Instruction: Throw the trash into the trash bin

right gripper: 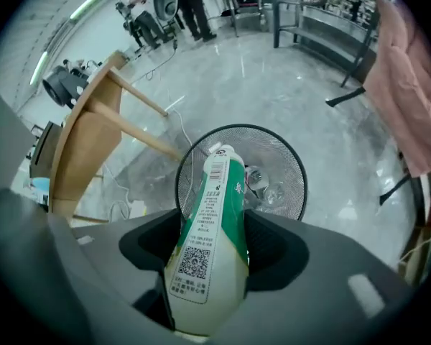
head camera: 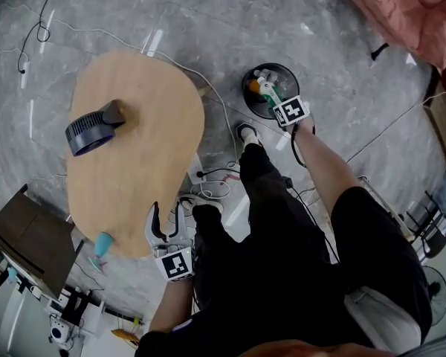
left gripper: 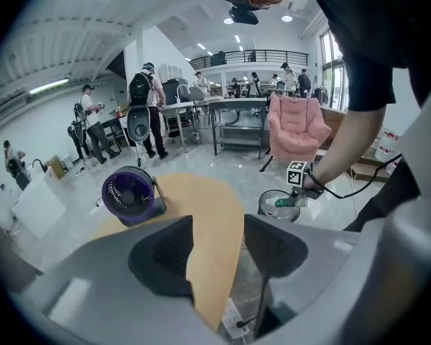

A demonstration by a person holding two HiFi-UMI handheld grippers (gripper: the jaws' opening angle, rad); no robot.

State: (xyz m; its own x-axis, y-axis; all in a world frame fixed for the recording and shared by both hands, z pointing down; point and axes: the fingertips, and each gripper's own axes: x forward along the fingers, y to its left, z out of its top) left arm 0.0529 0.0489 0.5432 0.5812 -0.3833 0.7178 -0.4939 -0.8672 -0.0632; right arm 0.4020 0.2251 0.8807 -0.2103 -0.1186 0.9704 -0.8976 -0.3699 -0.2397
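Observation:
My right gripper is shut on a green and white bottle, held neck-down over the black mesh trash bin. The head view shows the same gripper with the bottle above the bin on the floor. The bin holds a clear plastic bottle. My left gripper hangs open and empty over the near edge of the wooden table. In the left gripper view, the table edge shows between its open jaws.
A purple desk fan lies on the table, and a teal cup is at its near edge. A power strip and cables lie on the floor by the person's feet. A pink armchair stands at the far right.

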